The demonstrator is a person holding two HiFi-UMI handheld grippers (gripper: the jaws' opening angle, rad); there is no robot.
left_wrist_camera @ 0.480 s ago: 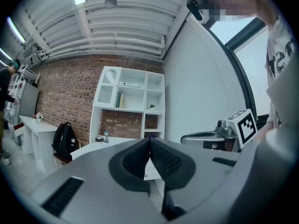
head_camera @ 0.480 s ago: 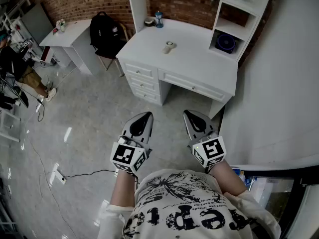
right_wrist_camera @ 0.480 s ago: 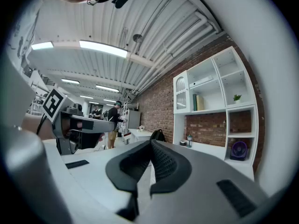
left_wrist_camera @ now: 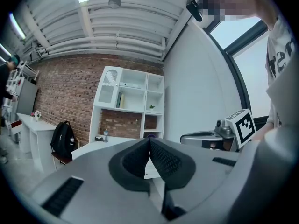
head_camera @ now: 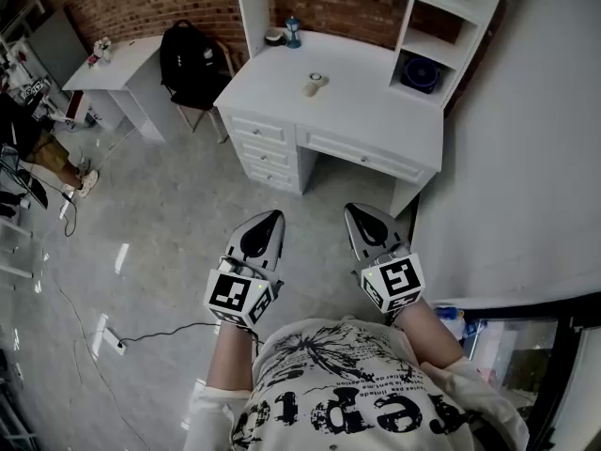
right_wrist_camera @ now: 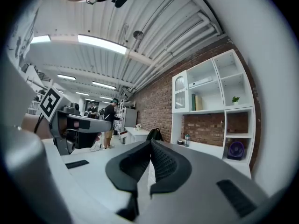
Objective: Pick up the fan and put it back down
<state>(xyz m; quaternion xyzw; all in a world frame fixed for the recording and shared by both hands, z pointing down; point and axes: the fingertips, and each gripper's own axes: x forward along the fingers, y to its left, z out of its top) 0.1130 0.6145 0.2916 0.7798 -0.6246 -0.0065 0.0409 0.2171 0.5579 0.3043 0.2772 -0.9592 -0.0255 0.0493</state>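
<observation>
The fan [head_camera: 420, 71] is a small round dark purple one. It stands in the lower right cubby of the white desk [head_camera: 376, 101] against the brick wall, far ahead of both grippers. The right gripper view shows the fan [right_wrist_camera: 236, 150] in that cubby. My left gripper [head_camera: 268, 222] and right gripper [head_camera: 360, 216] are held level side by side over the floor, in front of the person's body. Both are shut with nothing between the jaws. In the gripper views the ribbed pads of the left gripper [left_wrist_camera: 149, 141] and of the right gripper [right_wrist_camera: 150, 143] meet at the tips.
A small object [head_camera: 315, 85] and a bottle [head_camera: 293, 31] stand on the desktop. A black backpack [head_camera: 191, 64] rests on a chair beside a white side table [head_camera: 117, 69]. A power strip [head_camera: 106, 334] with its cable lies on the floor. A white wall [head_camera: 526, 158] runs along the right.
The desk sits slightly higher and further left in the head view. Both grippers keep the same pose, still shut.
</observation>
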